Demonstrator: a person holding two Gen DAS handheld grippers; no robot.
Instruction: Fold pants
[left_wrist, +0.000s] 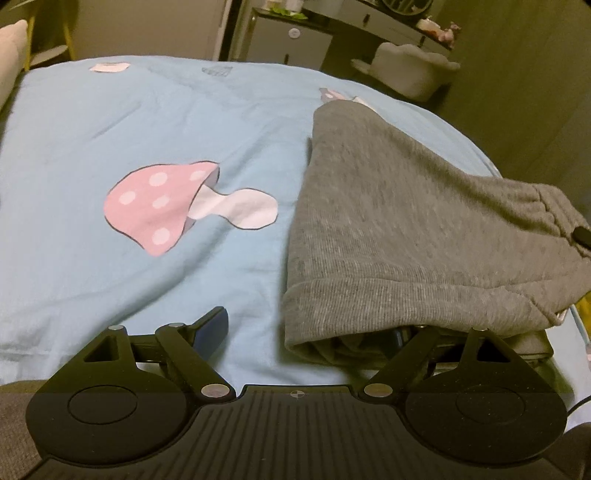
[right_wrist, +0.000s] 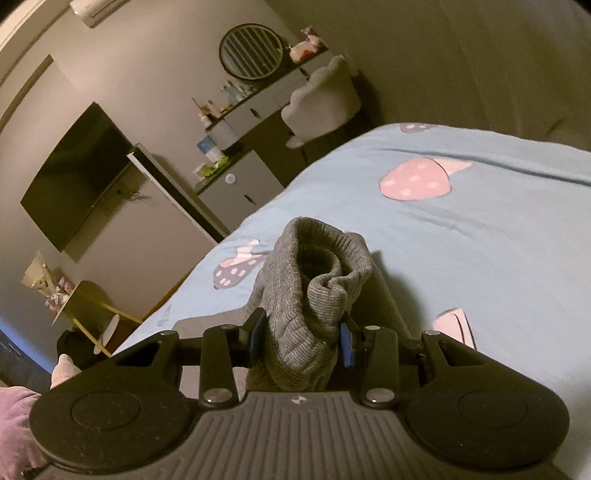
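Tongs, left: left tongs (left_wrist: 306, 328) spread wide, one blue-padded finger (left_wrist: 212, 325) bare over the sheet, the other finger hidden under the grey fabric; nothing pinched between them.
Tongs, right: right tongs (right_wrist: 301, 334) clenched on a bunched ribbed cuff of the pants, blue pads (right_wrist: 346, 343) pressing the cloth from both sides.
Pants: grey heathered knit sweatpants (left_wrist: 388, 229), soft and thick, lying on the right part of the bed, folded into a rounded roll at the near edge; gathered waistband at the far right of the left wrist view.
Cuff: ribbed grey tube (right_wrist: 314, 280) stands up out of the right tongs, its mouth open and crumpled, lifted above the bedding.
Bed: light blue cotton bed sheet (left_wrist: 110, 122), faintly creased, printed with pink white-dotted mushrooms (left_wrist: 166, 206).
Around: flat black wall-mounted television (right_wrist: 74, 177), round slatted dark mirror (right_wrist: 251, 50), grey drawer cabinet (right_wrist: 243, 184) with small bottles on top, pale plush armchair (right_wrist: 321, 99) beside the bed.
In the way: pants fabric drapes over the right half of the left tongs.
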